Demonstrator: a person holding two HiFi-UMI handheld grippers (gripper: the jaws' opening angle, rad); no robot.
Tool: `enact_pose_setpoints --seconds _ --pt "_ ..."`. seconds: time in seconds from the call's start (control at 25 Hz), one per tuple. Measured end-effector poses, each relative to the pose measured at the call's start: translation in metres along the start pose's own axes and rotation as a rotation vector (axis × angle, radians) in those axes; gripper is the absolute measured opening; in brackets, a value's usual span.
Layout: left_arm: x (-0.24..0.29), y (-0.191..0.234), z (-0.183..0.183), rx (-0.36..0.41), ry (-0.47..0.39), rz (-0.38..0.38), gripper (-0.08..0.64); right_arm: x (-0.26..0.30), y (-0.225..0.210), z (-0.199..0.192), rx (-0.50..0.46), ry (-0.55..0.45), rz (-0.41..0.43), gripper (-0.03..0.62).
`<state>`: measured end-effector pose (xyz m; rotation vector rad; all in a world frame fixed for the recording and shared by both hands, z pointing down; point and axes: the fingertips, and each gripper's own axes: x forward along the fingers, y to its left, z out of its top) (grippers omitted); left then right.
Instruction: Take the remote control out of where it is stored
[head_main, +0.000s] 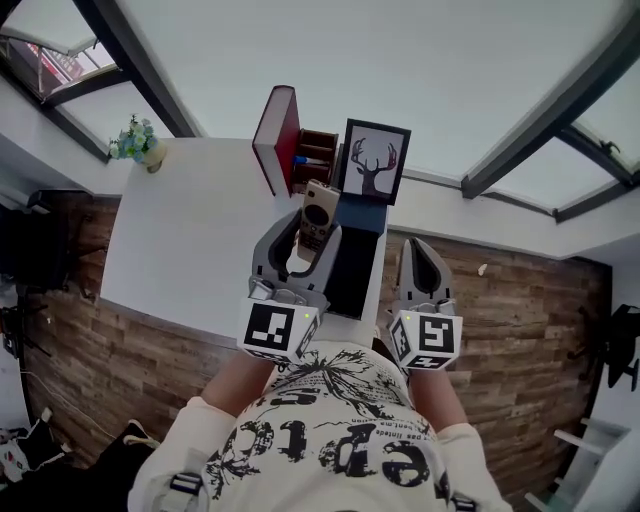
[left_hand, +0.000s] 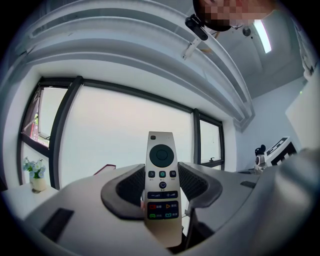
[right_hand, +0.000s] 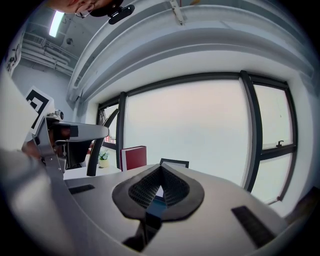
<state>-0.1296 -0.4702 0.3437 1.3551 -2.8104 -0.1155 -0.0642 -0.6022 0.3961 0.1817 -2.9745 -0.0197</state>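
Observation:
A slim beige remote control (head_main: 318, 212) (left_hand: 162, 187) with a round dark pad and coloured buttons stands upright between the jaws of my left gripper (head_main: 301, 228) (left_hand: 161, 182), which is shut on its lower half. It is held in the air above the white table (head_main: 190, 240), in front of a wooden organizer (head_main: 313, 160) next to a red book (head_main: 277, 138). My right gripper (head_main: 424, 262) (right_hand: 161, 186) is shut with nothing in it, tips touching, held off the table's right edge over the wooden floor.
A framed deer picture (head_main: 374, 160) leans at the table's back. A dark blue box (head_main: 357, 250) lies just right of the left gripper. A small potted plant (head_main: 140, 142) stands at the back left corner. Large windows lie beyond.

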Motion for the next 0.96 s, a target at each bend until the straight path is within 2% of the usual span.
enact_pose_setpoints --seconds 0.96 --pt "0.001 0.010 -0.019 -0.006 0.048 -0.012 0.218 -0.001 0.003 -0.003 0.000 0.008 -0.035 0.002"
